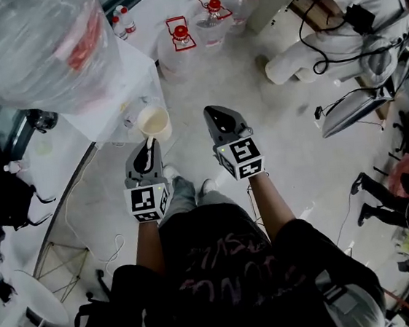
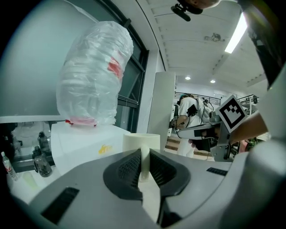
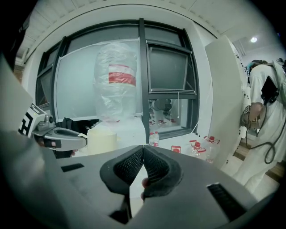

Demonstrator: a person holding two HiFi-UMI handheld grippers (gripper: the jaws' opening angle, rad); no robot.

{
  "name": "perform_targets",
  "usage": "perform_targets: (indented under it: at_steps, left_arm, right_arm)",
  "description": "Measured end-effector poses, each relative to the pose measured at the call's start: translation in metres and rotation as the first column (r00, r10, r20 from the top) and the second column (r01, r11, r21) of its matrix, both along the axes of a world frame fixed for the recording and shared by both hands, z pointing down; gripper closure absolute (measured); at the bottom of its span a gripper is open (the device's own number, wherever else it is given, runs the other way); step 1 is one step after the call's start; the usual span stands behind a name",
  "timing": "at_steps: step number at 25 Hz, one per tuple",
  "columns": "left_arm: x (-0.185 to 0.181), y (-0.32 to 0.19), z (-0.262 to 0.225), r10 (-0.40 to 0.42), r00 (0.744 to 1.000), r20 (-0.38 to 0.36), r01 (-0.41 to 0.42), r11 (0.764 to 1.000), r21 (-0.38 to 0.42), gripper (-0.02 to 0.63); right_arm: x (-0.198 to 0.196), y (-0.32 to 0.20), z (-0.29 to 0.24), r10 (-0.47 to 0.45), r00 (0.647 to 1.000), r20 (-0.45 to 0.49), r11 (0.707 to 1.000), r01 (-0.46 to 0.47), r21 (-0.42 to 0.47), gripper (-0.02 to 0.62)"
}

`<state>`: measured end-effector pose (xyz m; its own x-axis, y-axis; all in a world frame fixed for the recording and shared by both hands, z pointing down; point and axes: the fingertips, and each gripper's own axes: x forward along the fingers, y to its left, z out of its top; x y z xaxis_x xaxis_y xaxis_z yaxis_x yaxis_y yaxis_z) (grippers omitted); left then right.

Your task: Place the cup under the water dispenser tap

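The left gripper's [image 2: 144,161] fingers [image 2: 127,170] are nearly together, pinching only the thin handle [image 2: 145,156] of the cream cup [image 1: 153,122]. The cup body hangs out past the fingertips. That is the weak point: with so narrow a hold, the cup could swing or twist about its handle if it bumps something, and it might then land tilted or slip free. The right gripper's [image 3: 143,163] fingers [image 3: 157,172] are pressed together on nothing, and it hovers just beside the left one, right of centre in the head view.

The cup sits left of centre in the head view, near the front of the white water dispenser [image 1: 119,88] but apart from it. The dispenser's plastic-wrapped bottle [image 1: 30,47] fills the upper left of the frame. I cannot make out the tap plainly, so there is a second risk: the cup's rim could strike the dispenser front or miss the spot below the spout. The empty right gripper could also knock the cup. Water jugs [image 1: 183,37] stand on the floor at the upper middle.
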<state>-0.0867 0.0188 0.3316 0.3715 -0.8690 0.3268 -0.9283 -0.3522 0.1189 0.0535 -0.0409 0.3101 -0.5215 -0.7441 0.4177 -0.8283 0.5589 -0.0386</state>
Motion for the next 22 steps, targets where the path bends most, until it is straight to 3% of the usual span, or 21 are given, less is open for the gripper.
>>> perform_targets:
  at_steps: [4,13,22]
  left_arm:
    - [-0.001,-0.006,0.013,0.056,0.998,-0.002,-0.056,0.998,-0.016,0.558]
    - [-0.001,-0.015,0.037,0.081,0.997,-0.019,-0.082,0.996,-0.037,0.558]
    - [0.006,-0.020,0.072,-0.012,0.999,-0.030,0.010,0.999,-0.051,0.558]
  right_arm:
    - [-0.007,-0.011,0.009,0.029,1.000,-0.006,0.999,-0.029,-0.016,0.581]
    - [-0.007,-0.031,0.034,0.023,0.999,-0.035,0.999,-0.025,-0.045,0.581]
    - [-0.006,-0.051,0.068,-0.056,0.998,-0.027,0.996,0.054,-0.066,0.581]
